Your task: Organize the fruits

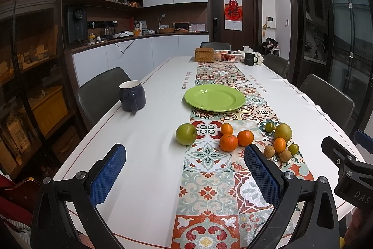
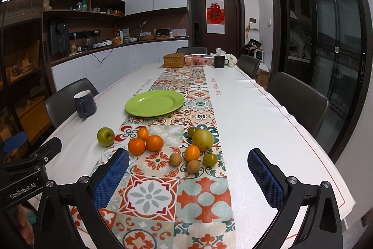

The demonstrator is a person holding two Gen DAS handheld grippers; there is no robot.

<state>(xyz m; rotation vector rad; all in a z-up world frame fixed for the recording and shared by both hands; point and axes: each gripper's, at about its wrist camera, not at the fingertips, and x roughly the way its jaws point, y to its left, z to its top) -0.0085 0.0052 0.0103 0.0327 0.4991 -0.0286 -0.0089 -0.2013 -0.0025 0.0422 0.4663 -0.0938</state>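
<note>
Right wrist: green plate (image 2: 155, 103) bare; fruits (image 2: 149, 141) on table (image 2: 256, 109).

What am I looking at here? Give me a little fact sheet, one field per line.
Setting: dining table with patterned runner
Plate: green plate, nothing on it
Fruit: green apple, three oranges, yellow-green pear, all loose on the table
Mug: dark blue mug, left of the plate
Left gripper: open, holding nothing
Right gripper: open, holding nothing
</note>
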